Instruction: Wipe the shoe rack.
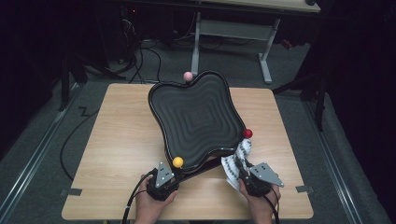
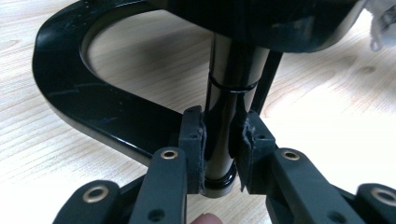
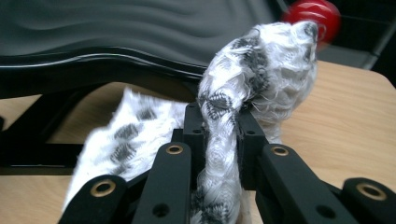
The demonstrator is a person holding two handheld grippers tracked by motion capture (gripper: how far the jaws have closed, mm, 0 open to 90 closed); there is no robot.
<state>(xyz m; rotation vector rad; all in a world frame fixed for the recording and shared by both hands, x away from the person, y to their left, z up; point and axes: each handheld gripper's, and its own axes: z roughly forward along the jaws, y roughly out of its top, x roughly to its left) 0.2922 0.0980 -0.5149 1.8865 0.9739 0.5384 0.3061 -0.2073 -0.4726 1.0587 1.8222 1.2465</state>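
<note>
A black wavy tray (image 1: 198, 116) stands tilted on a black stand on the wooden table (image 1: 116, 140). Its corners carry a pink ball (image 1: 188, 75), a red ball (image 1: 247, 133) and a yellow ball (image 1: 178, 162). My left gripper (image 1: 175, 176) is at the tray's near corner, below the yellow ball. In the left gripper view it (image 2: 223, 140) is shut on the stand's upright black post (image 2: 229, 84). My right gripper (image 1: 243, 168) is shut on a white and grey patterned cloth (image 1: 237, 158). That cloth (image 3: 252, 70) bunches up towards the red ball (image 3: 314, 13) at the tray's edge (image 3: 116, 60).
The stand's curved black base (image 2: 93, 102) lies on the table under the tray. Bare wood spreads left of the tray and along the front edge. Behind the table is a white desk frame (image 1: 266, 51) and cables on the grey floor.
</note>
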